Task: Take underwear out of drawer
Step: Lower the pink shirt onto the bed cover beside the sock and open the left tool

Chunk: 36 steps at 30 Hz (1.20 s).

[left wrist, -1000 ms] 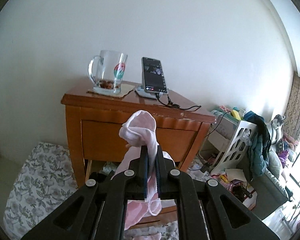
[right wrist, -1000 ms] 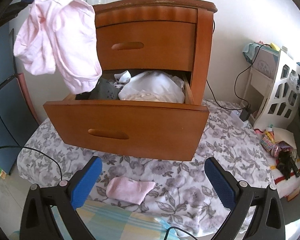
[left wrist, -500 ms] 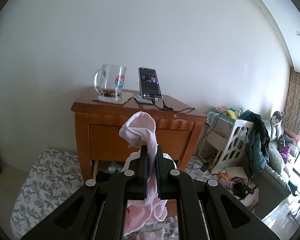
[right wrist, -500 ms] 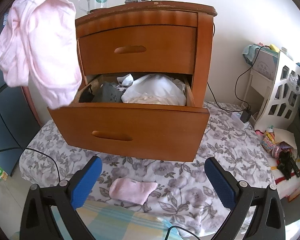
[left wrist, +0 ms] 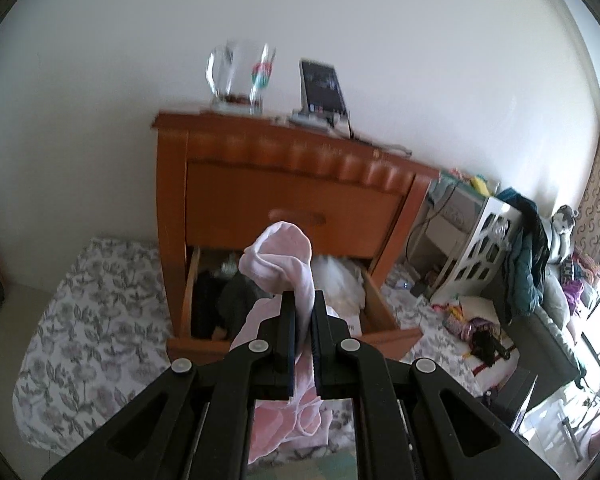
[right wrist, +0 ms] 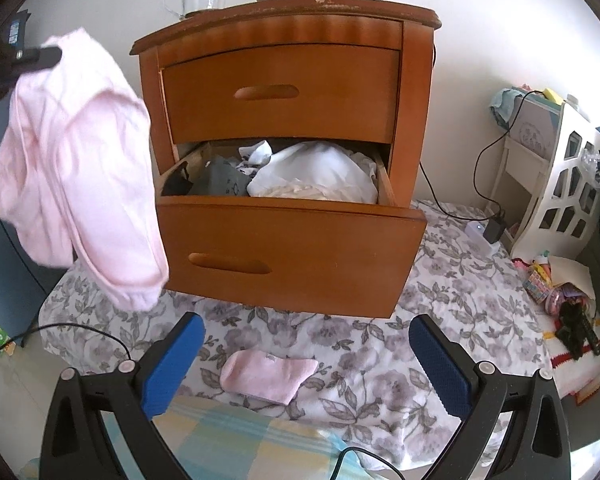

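The lower drawer (right wrist: 292,248) of the nightstand (right wrist: 284,20) is pulled out; a white garment (right wrist: 316,176) is heaped at its right and dark clothes (right wrist: 216,180) at its left; the upper drawer (right wrist: 280,94) is closed; pink underwear (right wrist: 76,168) is pinched between the pressed-together jaws of the left gripper (left wrist: 303,312) and hangs lengthwise downward, left of the drawer and clear of the quilt (right wrist: 440,320); the right gripper (right wrist: 306,336) is spread wide (nothing between its pads) above a pink sock (right wrist: 266,374).
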Each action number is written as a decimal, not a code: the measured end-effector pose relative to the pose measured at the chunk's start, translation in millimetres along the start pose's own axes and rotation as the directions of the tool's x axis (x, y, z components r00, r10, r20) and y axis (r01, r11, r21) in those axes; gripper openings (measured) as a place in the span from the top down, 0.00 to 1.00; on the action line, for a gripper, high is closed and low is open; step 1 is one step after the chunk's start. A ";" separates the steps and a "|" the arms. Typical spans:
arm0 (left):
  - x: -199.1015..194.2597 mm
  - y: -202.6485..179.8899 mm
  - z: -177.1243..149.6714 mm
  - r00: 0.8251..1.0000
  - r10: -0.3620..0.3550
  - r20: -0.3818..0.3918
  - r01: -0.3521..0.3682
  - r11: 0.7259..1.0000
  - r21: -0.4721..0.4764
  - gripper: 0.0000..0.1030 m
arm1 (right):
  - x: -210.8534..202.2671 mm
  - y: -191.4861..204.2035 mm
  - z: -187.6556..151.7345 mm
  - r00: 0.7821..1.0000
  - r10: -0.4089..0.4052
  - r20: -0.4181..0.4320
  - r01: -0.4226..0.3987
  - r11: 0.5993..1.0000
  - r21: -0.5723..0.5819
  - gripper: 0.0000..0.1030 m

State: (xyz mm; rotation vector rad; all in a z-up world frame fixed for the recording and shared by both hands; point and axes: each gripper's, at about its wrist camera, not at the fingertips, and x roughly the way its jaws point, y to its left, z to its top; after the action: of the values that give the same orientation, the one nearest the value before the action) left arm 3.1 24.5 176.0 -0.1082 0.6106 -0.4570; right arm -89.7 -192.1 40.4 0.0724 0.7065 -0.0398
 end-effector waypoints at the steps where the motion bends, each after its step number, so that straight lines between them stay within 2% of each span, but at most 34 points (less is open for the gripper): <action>1: 4.0 0.0 -2.9 1.000 0.000 -0.014 0.000 1.000 -0.001 0.94 | 0.7 -0.5 -0.4 1.000 0.000 -0.004 0.000 1.000 0.002 0.00; 9: 43.4 -0.5 -33.0 0.990 -0.009 -0.141 0.005 1.000 -0.028 0.94 | 7.8 -2.8 -3.2 1.000 -0.001 -0.025 0.001 1.000 0.006 0.00; 16: 86.5 -5.5 -62.8 0.965 -0.010 -0.261 0.002 1.000 -0.031 0.93 | 16.4 -5.6 -7.5 0.999 -0.003 -0.051 0.004 1.000 0.012 0.00; 26: 148.0 3.1 -116.9 0.905 0.030 -0.424 -0.051 0.998 -0.039 0.93 | 33.4 -7.2 -14.6 0.995 -0.003 -0.096 0.004 1.000 0.007 0.00; 32: 174.9 17.6 -141.7 0.866 0.027 -0.500 -0.083 0.992 -0.090 0.93 | 41.6 -8.9 -17.8 0.993 -0.002 -0.117 0.003 1.000 0.008 0.00; 36: 188.6 20.3 -151.7 0.843 0.037 -0.537 -0.100 0.991 -0.088 0.93 | 46.6 -10.9 -19.5 0.992 -0.002 -0.129 0.004 1.000 0.014 0.00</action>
State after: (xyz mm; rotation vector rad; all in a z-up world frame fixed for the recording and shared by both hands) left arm 60.0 -35.9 -52.3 -0.0648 1.1913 -0.3806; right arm -67.6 -202.0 -5.3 0.0879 0.8351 -0.0430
